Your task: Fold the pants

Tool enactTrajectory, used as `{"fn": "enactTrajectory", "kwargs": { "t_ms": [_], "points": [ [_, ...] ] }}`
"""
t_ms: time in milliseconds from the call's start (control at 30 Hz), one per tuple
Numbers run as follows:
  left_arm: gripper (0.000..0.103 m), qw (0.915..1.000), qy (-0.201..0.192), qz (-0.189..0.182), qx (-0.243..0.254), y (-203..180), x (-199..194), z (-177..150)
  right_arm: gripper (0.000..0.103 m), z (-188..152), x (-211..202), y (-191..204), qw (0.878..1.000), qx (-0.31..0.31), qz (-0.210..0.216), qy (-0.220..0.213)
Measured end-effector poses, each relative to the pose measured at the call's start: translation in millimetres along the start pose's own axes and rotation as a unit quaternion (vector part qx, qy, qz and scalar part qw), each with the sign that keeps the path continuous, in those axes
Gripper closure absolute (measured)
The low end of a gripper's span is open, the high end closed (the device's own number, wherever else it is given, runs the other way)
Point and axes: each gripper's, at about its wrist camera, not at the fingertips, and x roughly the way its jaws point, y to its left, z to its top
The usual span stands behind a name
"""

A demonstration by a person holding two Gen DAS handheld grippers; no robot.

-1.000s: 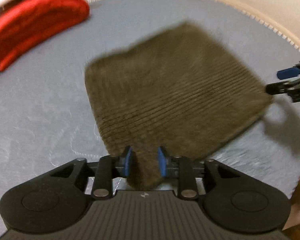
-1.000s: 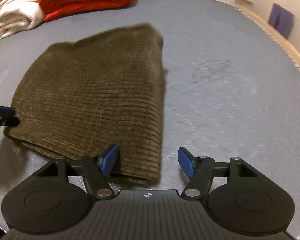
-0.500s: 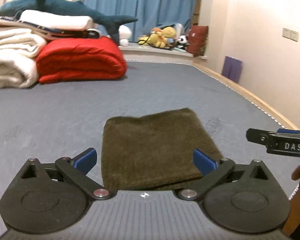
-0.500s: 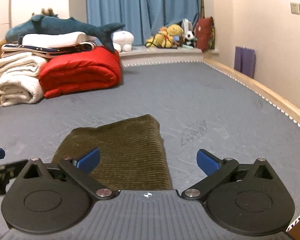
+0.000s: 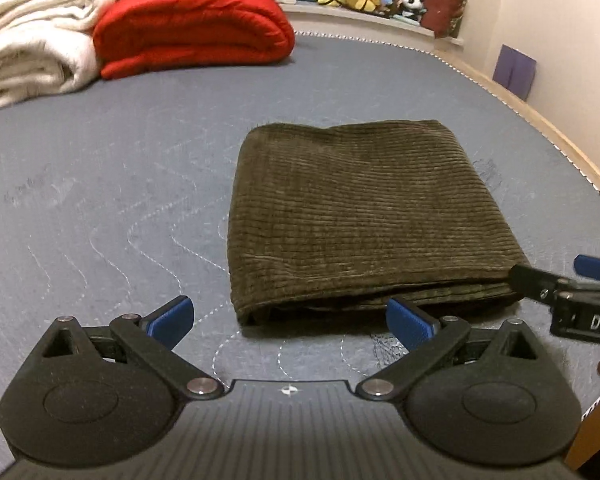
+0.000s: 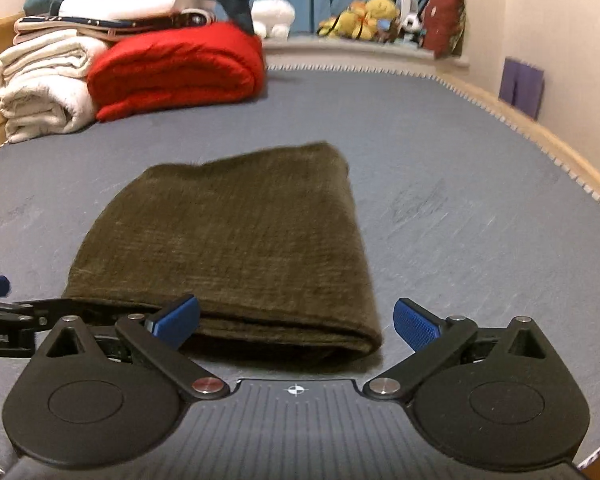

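one folded pants [image 5: 356, 208], two tools [image 5: 290, 320]

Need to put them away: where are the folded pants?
On the grey mattress, centre-right in the left wrist view, just beyond both open claws, the pants lie.

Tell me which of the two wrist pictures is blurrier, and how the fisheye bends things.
Right wrist view: the folded pants are smeared, their ribs lost. Left wrist view: the pants are sharp, ribs clear. Both views: the mattress edge bows into a curve.
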Motion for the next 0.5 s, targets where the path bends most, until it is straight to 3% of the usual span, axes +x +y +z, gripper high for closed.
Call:
{"fn": "enactTrajectory", "kwargs": {
  "t_ms": [200,500],
  "points": [
    [0.0,1.0,0.0,0.0,-0.002,-3.9,2.8,0.9,0.001,6.6,1.7,9.8,1.0,0.001,0.028,0.006],
    [0.0,0.9999,0.011,-0.003,-0.008,-2.1,8.4,1.3,0.001,5.3,7.0,12.1,0.999,-0.002,0.027,0.021]
  ]
}}
